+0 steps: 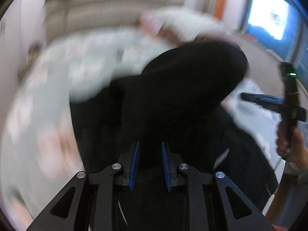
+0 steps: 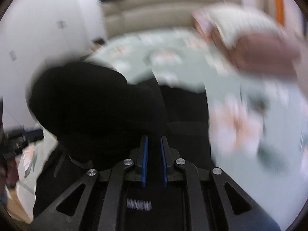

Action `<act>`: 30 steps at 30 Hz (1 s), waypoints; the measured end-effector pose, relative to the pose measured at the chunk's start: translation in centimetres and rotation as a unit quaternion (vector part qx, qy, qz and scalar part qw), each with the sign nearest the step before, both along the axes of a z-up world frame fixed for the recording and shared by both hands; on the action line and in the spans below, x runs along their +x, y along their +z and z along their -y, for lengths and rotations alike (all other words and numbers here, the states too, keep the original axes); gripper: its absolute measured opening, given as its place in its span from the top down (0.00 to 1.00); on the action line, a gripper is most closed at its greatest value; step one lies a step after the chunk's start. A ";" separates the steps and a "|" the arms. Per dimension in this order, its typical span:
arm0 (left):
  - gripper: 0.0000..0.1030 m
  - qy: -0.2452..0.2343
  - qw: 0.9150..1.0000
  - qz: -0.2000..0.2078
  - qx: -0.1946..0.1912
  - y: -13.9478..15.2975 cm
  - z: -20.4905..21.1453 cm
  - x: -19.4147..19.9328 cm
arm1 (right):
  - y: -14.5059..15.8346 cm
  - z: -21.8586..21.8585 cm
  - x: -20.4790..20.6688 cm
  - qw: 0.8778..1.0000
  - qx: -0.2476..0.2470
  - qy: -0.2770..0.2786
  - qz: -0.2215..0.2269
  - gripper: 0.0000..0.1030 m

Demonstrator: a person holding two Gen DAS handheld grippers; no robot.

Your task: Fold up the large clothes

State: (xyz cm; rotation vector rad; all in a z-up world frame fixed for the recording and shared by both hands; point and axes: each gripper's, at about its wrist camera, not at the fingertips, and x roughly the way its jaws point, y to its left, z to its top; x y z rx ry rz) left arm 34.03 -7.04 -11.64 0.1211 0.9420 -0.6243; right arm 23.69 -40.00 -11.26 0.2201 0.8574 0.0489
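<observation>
The pale green bedsheet with faint pink flower prints (image 1: 48, 100) fills most of both views, badly smeared by motion blur. On it lies your large black garment of soft, thick fabric (image 1: 173, 100), directly ahead of both grippers. Its long axis runs away from you toward the beige padded headboard (image 2: 163, 2); a rounded, hood-like bulge sits at the far end, which is all the blur lets you tell about its shape.

Your left wrist view alone shows a blue-framed bright window or screen (image 1: 269, 13) at the upper right, and your right hand (image 1: 292, 144) wrapped around the right gripper's handle, its blue-padded fingers (image 1: 261, 98) seen side-on over the sheet. Your right wrist view alone shows a rumpled white pillow or quilt heap (image 2: 240, 25) at the far right of the bed.

Your left gripper (image 1: 149, 144) has its jaws part-open, a gap between the blue pads, with dark cloth running between them; you cannot tell whether they pinch it. Your right gripper (image 2: 154, 138) shows a narrower gap, black fabric likewise between the pads, grip unclear.
</observation>
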 end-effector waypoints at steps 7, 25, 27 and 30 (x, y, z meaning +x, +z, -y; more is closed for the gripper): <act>0.77 0.071 0.995 -0.057 -0.035 -1.7 -5.3 0.8 | -2.4 2.5 -1.1 0.997 0.041 -0.033 -0.057 0.70; 0.72 -0.071 0.966 -0.225 -0.103 -3.2 6.3 11.4 | 2.2 -7.9 11.1 0.990 0.038 0.101 -0.087 0.40; 0.72 -0.079 0.961 -0.256 -0.074 -6.2 5.9 8.4 | 0.3 -8.7 7.6 0.988 0.024 0.108 -0.109 0.40; 0.74 -0.067 0.957 -0.275 -0.065 -9.5 4.8 4.9 | -1.8 -9.0 4.7 0.990 0.004 0.097 -0.103 0.40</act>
